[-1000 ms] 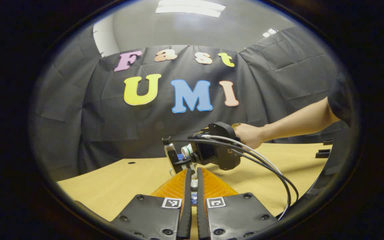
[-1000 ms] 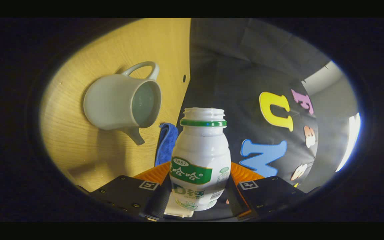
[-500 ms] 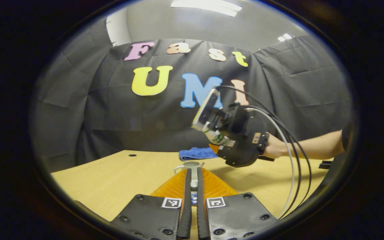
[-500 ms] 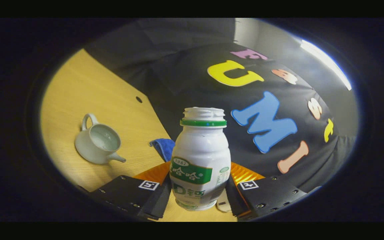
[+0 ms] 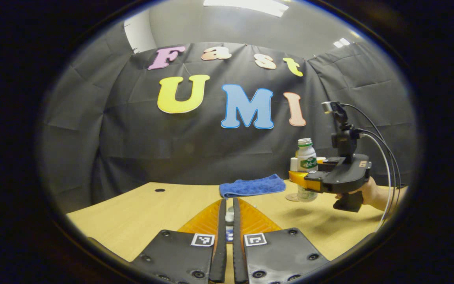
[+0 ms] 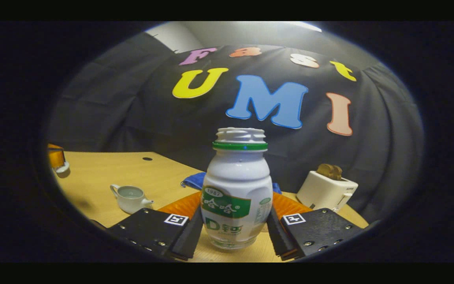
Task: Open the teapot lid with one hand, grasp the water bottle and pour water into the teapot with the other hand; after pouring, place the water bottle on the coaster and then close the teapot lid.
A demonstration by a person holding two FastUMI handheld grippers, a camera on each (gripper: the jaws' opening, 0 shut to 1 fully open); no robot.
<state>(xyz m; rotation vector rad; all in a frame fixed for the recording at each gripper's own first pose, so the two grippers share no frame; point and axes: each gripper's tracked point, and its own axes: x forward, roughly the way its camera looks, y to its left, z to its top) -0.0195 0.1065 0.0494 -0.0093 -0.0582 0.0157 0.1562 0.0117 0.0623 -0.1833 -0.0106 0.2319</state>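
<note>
Against the booth's dark wall, the right tongs grip the water bottle upright just above the coaster on the table, while the left tongs pinch the teapot lid.

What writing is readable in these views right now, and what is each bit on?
Bottle label: printed words and digits, which I do not read out.
Square markers on the right gripper: coded patterns, no words.
Sticker on that gripper's body: too small to read.
</note>
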